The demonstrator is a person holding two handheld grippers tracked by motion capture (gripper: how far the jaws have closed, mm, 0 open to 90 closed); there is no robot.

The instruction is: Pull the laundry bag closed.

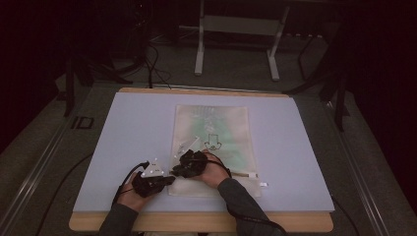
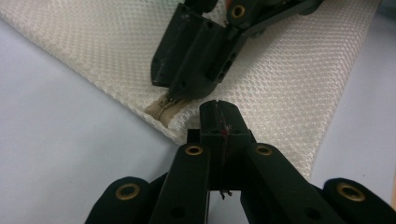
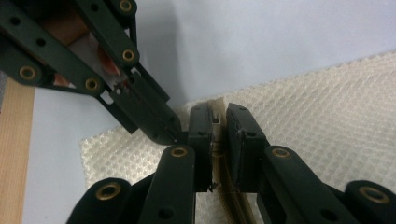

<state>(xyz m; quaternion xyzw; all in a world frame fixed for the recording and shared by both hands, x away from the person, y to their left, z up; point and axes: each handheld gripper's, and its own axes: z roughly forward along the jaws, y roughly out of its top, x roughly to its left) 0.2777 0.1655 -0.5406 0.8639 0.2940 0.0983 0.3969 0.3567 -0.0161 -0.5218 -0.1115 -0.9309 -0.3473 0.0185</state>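
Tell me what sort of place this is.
Probably a lab or recording workspace, not a home. A table with a pale mat stands in a dim room, black cables trail over the grey floor, and a white metal stand rises behind. A mesh zip bag lies ready, worked by two handheld grippers.

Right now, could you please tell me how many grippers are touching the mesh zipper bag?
2. The left gripper is shut on the mesh zipper bag's near-left edge. The right gripper, just beyond it, is closed around the zipper at that corner.
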